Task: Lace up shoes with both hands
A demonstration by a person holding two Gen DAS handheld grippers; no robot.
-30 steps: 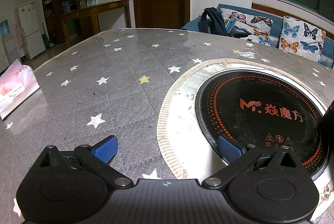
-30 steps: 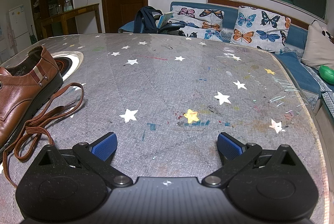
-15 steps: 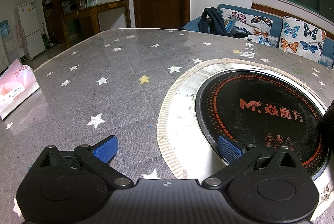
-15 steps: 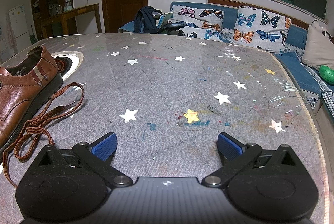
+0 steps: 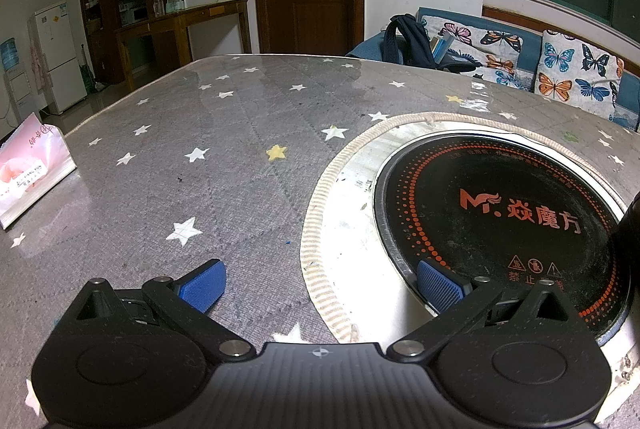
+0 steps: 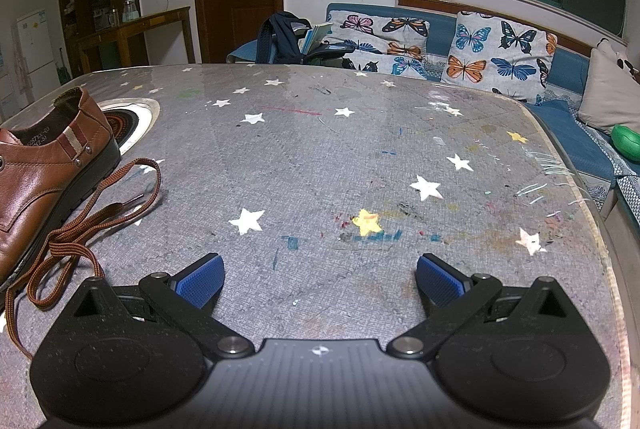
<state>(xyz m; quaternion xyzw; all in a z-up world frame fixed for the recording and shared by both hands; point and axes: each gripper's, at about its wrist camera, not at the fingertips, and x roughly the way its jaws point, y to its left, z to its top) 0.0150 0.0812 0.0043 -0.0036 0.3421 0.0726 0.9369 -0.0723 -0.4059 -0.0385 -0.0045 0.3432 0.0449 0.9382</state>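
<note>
Looking along the right gripper (image 6: 320, 279), we find its blue pads (image 6: 200, 285) spread wide with nothing between them, low over the grey starred table (image 6: 320, 157). Only this view shows the shoe (image 6: 44, 173): brown leather, lying at the left border with its heel toward the far side, partly cut off by the frame. Its lace (image 6: 80, 229) trails loose over the cloth in loops, one loop reaching out toward the table's middle and the lowest strand running close beside the gripper's left arm, apart from the pad. The left gripper (image 5: 320, 283) is likewise released, its pads (image 5: 202, 285) wide apart and bare, the right one over the pale ring around the cooktop (image 5: 492, 213), the left over grey cloth. That view gives us the cooktop whole, black with orange dots, and a pink bag (image 5: 28, 169) at the table's left edge, neither shoe nor lace; a dark shape (image 5: 630, 233) at its right border we cannot identify. From the right side the cooktop shows only as a sliver behind the heel. Ahead of the right gripper the cloth lies bare to the far edge, and the table's right edge curves close by, with a sofa (image 6: 568, 77) and butterfly cushions (image 6: 496, 57) beyond. Ahead of the left gripper, bare cloth runs to the far edge too.
</note>
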